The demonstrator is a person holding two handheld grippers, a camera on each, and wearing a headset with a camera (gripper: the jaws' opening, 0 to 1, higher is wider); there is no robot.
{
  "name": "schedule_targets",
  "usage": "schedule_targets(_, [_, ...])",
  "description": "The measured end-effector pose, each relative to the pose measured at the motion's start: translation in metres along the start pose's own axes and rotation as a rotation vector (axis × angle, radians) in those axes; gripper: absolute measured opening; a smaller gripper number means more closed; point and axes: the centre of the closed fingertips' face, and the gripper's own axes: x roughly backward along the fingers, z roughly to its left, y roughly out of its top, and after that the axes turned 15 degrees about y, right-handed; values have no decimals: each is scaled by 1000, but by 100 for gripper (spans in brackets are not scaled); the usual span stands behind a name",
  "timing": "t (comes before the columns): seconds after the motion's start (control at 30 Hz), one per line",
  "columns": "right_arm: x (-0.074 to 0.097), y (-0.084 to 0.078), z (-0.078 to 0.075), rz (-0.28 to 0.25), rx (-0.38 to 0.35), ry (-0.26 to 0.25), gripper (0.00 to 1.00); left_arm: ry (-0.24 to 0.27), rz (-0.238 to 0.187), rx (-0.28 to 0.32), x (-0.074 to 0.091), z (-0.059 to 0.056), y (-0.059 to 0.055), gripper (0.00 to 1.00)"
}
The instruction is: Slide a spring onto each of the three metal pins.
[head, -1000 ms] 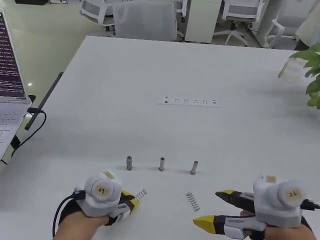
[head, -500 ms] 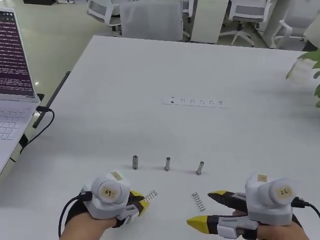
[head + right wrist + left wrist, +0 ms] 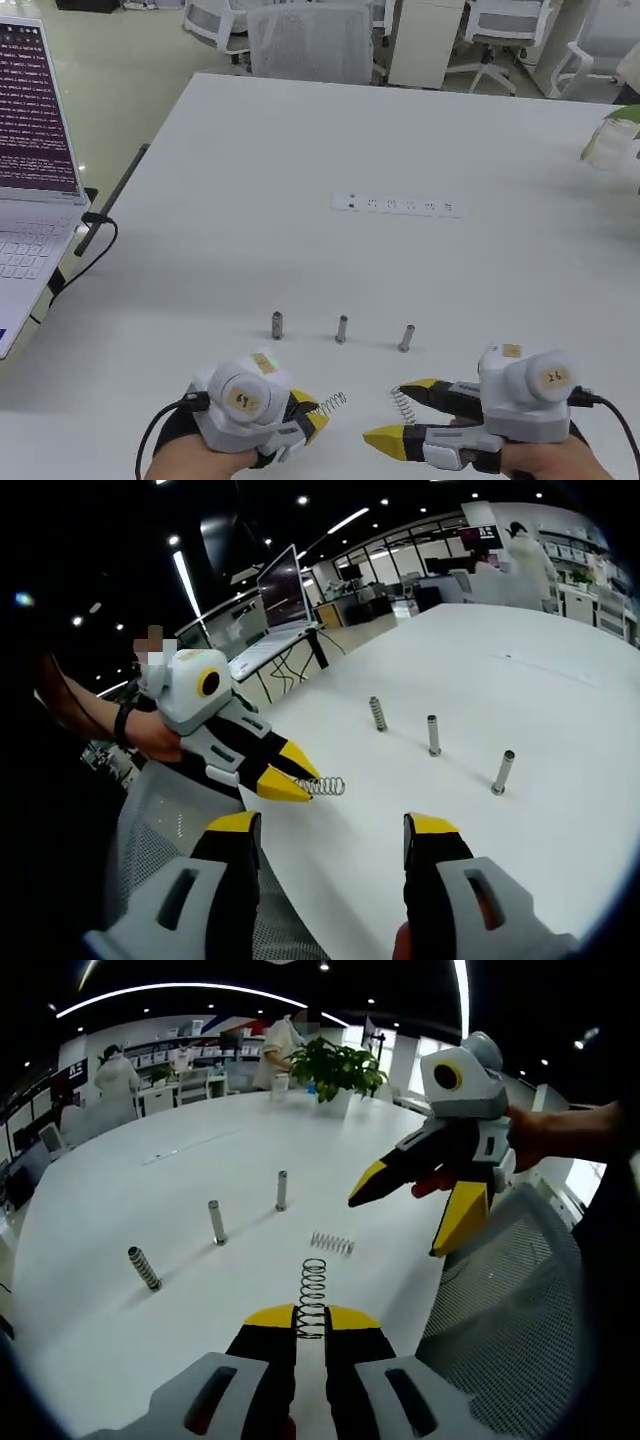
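In the head view the left claw (image 3: 312, 412) is clenched on one end of the held spring (image 3: 332, 403), which sticks out toward 2 o'clock, low over the table (image 3: 250, 200). The right claw (image 3: 385, 413) is released, jaws wide, with the loose spring (image 3: 402, 404) lying just beside its upper jaw tip. Three pins stand in a row at 12 o'clock of the claws: the left pin (image 3: 277, 325) looks thicker, while the middle pin (image 3: 341, 329) and right pin (image 3: 406, 337) look bare. In the left gripper view the held spring rises from the shut jaws toward 12 o'clock. From its tip, the left pin at 9 o'clock plainly wears a coil and the bare middle pin sits at 10 o'clock. The step in hand is likely threading this spring onto the middle pin. To do it well, bring the free end over the pin top, keep the coil's axis in line with the pin, grip lightly so the coil is not crushed, and let go only once it drops. In the right gripper view its own jaws gape at 6 o'clock, the left claw and its spring sit at 8 o'clock, and the pins trail from centre toward 4 o'clock. This claw looks well placed for the loose spring.
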Motion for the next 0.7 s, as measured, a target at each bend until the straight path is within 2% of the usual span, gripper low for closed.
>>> schedule_targets(0.33, [-7,7,2,-18,-4,35,45,-31,-47,-50,5,-17,19,2])
schedule_targets(0.7, [-10,13,5,-41,-36,85,31,-49,-80,-94,11,-27,29,2])
